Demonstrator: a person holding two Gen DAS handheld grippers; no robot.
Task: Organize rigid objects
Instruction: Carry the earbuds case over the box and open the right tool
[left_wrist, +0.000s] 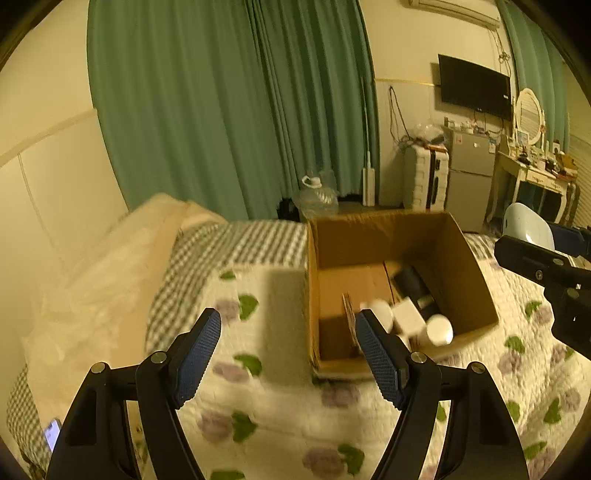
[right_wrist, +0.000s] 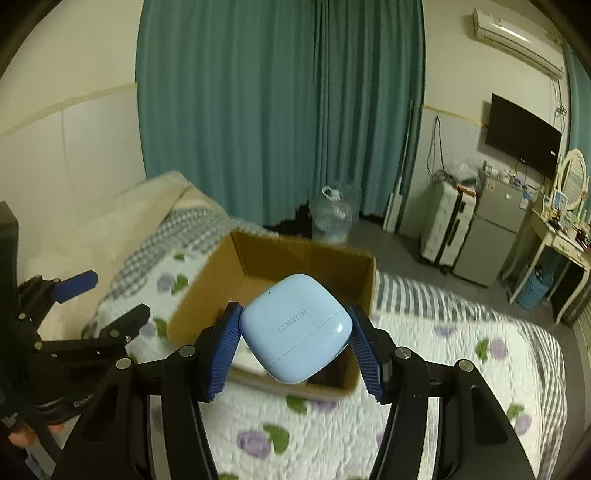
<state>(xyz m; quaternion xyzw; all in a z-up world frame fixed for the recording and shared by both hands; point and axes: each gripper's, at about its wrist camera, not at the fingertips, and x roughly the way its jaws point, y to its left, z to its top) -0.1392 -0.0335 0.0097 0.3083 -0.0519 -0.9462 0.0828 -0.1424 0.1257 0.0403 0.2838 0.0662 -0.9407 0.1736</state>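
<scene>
An open cardboard box (left_wrist: 465, 258) sits on the floral quilt; it also shows in the right wrist view (right_wrist: 303, 254). Inside it lie a black cylinder (left_wrist: 410, 280), a white box (left_wrist: 408, 317) and white round containers (left_wrist: 439, 329). My right gripper (right_wrist: 295, 332) is shut on a light blue HUAWEI earbud case (right_wrist: 295, 328), held above the box's near side; the case shows at the right edge of the left wrist view (left_wrist: 528, 227). My left gripper (left_wrist: 288, 332) is open and empty, above the quilt just left of the box.
The bed has a floral quilt (left_wrist: 280, 406), a checked sheet (left_wrist: 236, 243) and a cream pillow (left_wrist: 110, 266). A phone (left_wrist: 52, 435) lies at the left edge. Beyond the bed stand a water jug (right_wrist: 330, 218), suitcase (right_wrist: 447, 225), small fridge (right_wrist: 491, 232) and dressing table (right_wrist: 557, 240).
</scene>
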